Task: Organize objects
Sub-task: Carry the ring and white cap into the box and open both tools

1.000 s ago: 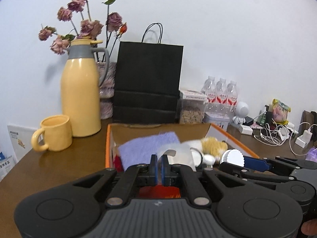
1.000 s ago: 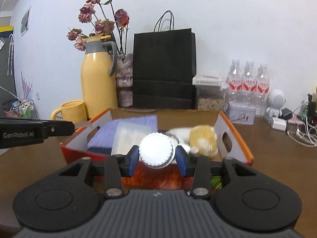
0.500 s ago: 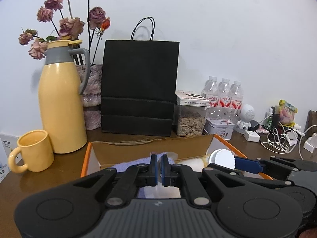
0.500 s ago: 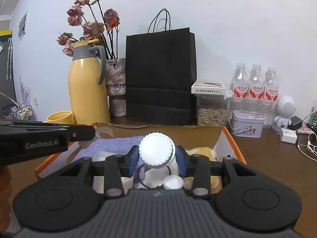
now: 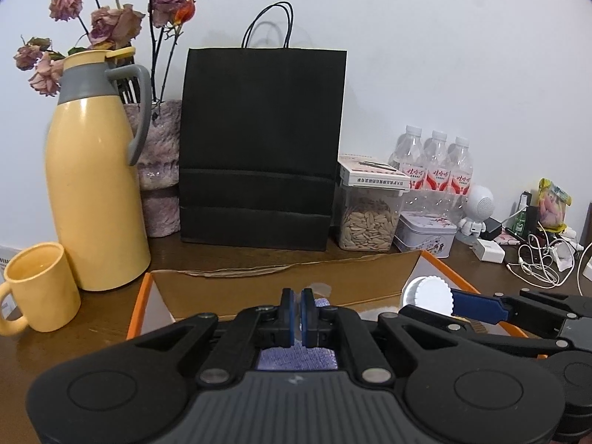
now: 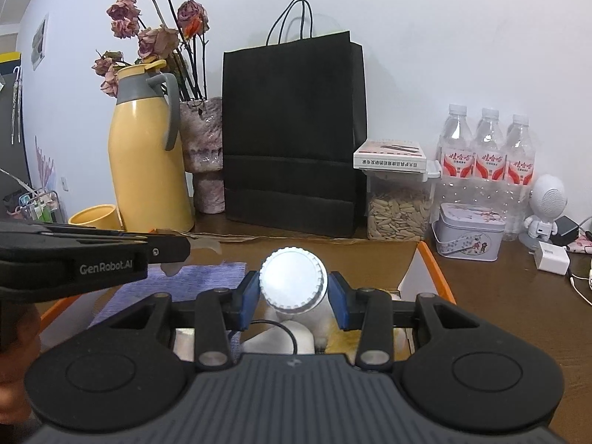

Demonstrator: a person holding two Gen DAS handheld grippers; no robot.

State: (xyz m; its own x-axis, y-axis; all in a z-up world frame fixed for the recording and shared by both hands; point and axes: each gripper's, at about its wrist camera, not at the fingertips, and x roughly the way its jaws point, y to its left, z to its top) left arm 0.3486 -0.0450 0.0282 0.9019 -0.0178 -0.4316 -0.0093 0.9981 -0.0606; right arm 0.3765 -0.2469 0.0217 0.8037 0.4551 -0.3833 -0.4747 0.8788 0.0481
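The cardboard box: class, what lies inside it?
Inside the cardboard box: a purple cloth, white items and something yellow and fluffy. The grippers hide the rest.

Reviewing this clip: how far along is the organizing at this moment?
Done: the cardboard box already holds a purple cloth and a plush toy. In hand: the right gripper grips a white-capped container; the left gripper pinches something thin and translucent. Left: neither is set down yet.

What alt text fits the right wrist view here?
The right gripper clamps a white ribbed-cap container above an orange-edged cardboard box. The left gripper reaches in beside it; behind stand a yellow jug and a black paper bag.
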